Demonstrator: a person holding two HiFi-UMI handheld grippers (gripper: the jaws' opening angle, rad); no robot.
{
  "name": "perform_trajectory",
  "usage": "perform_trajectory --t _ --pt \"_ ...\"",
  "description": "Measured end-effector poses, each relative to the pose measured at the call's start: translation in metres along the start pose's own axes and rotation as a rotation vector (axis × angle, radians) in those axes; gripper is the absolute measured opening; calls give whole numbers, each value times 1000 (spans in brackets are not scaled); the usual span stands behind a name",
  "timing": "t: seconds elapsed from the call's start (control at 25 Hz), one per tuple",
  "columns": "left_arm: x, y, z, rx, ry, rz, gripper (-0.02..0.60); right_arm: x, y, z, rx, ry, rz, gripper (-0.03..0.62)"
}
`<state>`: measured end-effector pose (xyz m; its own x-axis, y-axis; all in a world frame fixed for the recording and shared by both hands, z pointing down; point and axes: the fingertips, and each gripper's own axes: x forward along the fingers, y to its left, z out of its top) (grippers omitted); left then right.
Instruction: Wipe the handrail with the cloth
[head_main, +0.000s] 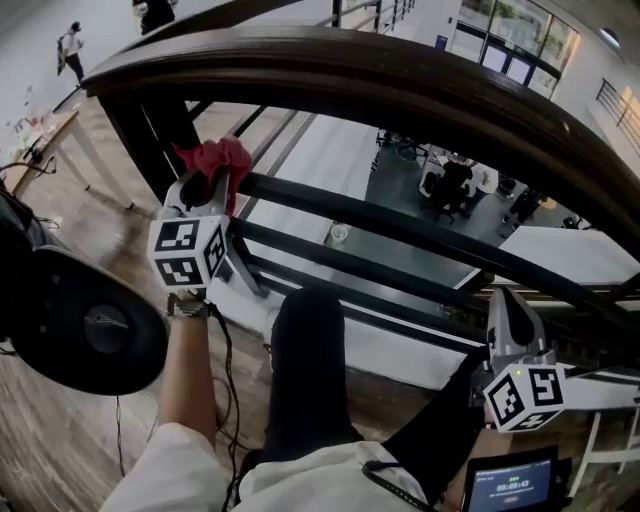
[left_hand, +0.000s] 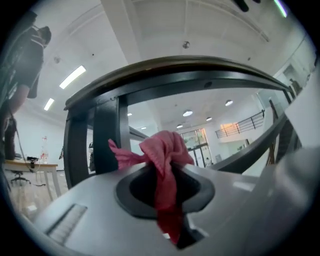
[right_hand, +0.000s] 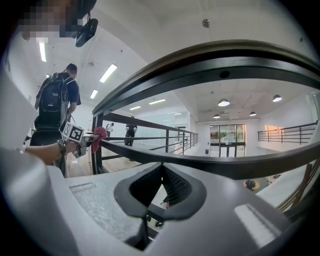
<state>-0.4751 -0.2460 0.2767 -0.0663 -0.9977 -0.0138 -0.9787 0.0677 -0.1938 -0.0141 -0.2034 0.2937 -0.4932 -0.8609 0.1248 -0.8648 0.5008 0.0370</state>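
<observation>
Left tool raised at 10 o'clock, likely to bring cloth up to handrail. Jaws pinched tight on red cloth; bunch sticks out past tips, just under rail, contact unclear. Right tool low at 4 o'clock, jaws together, empty, apparently idle.
</observation>
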Motion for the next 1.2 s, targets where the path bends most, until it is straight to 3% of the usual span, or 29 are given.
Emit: perform_trajectory --t 0.2,0.48,0.72,1.2 --pt "2 -17 -1 -73 67 -53 73 -6 -16 2 21 -21 -21 3" --pt "2 -58 7 -42 85 -89 72 -7 -31 2 38 -38 -13 2" --pt "3 -78 10 -79 87 -121 74 -13 -42 0 41 -41 -12 3" --pt "-1 -156 26 -75 81 -193 74 -33 -75 0 55 -64 -20 3"
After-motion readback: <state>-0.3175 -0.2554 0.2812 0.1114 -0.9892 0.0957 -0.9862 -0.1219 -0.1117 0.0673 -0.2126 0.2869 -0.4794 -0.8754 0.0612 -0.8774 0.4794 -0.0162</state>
